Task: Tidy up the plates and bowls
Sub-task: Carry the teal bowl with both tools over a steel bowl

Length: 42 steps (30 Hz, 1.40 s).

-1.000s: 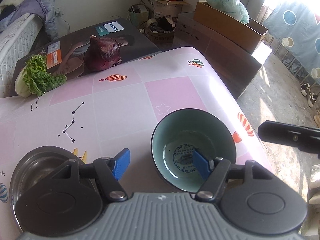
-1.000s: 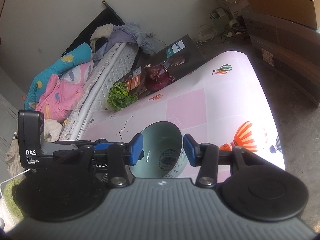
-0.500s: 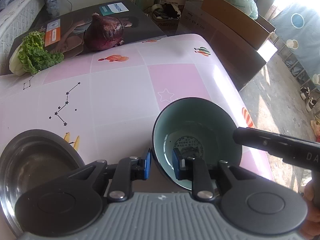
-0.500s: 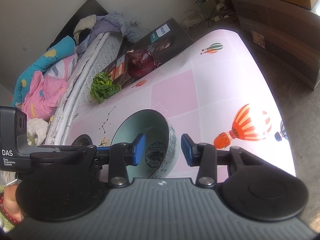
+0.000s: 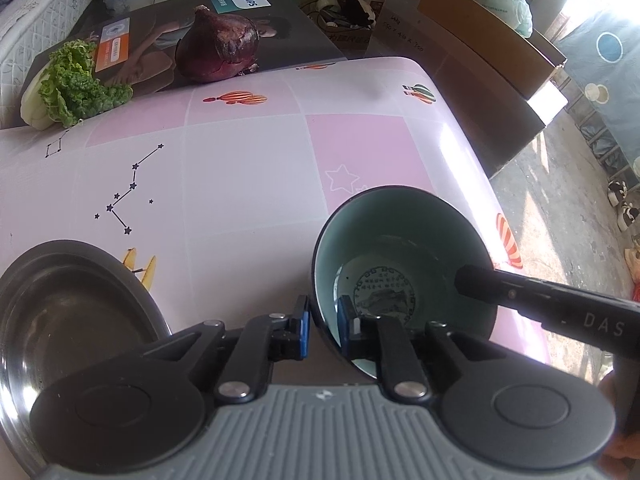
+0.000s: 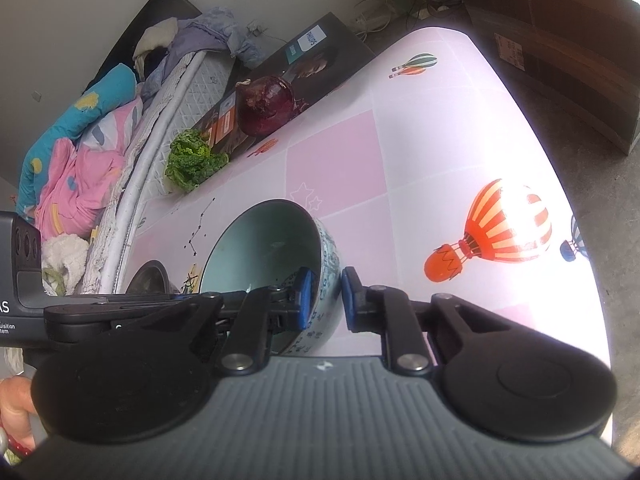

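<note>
A ceramic bowl (image 5: 404, 248), teal inside with a blue-and-white patterned outside (image 6: 330, 276), stands on the pink patterned table (image 5: 248, 168). My left gripper (image 5: 323, 330) straddles its near-left rim, jaws closing, one pad inside and one outside on the wall. My right gripper (image 6: 326, 298) straddles the bowl's right wall the same way, jaws closing onto it; it shows as a black bar (image 5: 540, 300) reaching into the bowl. A steel bowl (image 5: 60, 312) sits on the table just left of the ceramic one, small behind it in the right wrist view (image 6: 152, 278).
At the table's far side lie a purple cabbage (image 5: 218, 50) and lettuce (image 5: 76, 88) on a dark Philips box (image 5: 240, 12). Cardboard boxes (image 5: 480, 40) stand beyond the right table edge. A bed with bedding (image 6: 80, 152) lies to the left.
Both grippers sank toward the bowl and narrowed their jaws from wide apart onto its rim, the left on the near-left side, the right on the right wall.
</note>
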### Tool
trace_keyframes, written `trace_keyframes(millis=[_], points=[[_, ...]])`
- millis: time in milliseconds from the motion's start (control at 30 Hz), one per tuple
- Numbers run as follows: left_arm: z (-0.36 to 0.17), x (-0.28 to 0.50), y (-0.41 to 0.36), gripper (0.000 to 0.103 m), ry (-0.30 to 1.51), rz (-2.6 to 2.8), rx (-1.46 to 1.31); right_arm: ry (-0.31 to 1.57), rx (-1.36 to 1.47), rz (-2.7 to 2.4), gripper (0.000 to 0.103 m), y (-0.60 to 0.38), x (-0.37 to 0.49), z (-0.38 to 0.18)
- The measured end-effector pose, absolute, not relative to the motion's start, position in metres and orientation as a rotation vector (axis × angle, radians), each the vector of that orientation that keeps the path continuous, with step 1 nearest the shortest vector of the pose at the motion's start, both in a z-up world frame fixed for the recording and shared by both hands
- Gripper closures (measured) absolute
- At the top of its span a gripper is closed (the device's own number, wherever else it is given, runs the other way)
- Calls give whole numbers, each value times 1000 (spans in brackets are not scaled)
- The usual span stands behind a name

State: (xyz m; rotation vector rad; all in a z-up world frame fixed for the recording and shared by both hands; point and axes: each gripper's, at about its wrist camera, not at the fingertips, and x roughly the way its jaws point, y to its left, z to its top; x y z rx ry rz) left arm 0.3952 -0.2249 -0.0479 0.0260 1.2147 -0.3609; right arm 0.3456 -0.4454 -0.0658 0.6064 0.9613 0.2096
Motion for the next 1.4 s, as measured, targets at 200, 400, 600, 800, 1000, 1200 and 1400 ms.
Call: trace_keyframes(millis=[200,400,600,800,1000,1200,1400], points=[[-55,400,-230,88,1228,-341,31,964,613,210,87,-446,346,-67],[-60,402,-234,86,1231,-324,26,973,608,202,86,-443,351,-71],[-59,403,-234,86,1230,-321,23,982,623,176,85,-441,354,-74],[-54,402,-231,87,1221,-319,19,991,622,162,87,-438,353,-72],[-48,399,-230,87,1205,-321,21,973,610,158,88,-438,352,-65],[-42,397,-227,88,1193,-325,14,960,593,159,88,-436,353,-57],[-33,395,-225,88,1172,-324,15,944,586,165,88,-435,352,-46]])
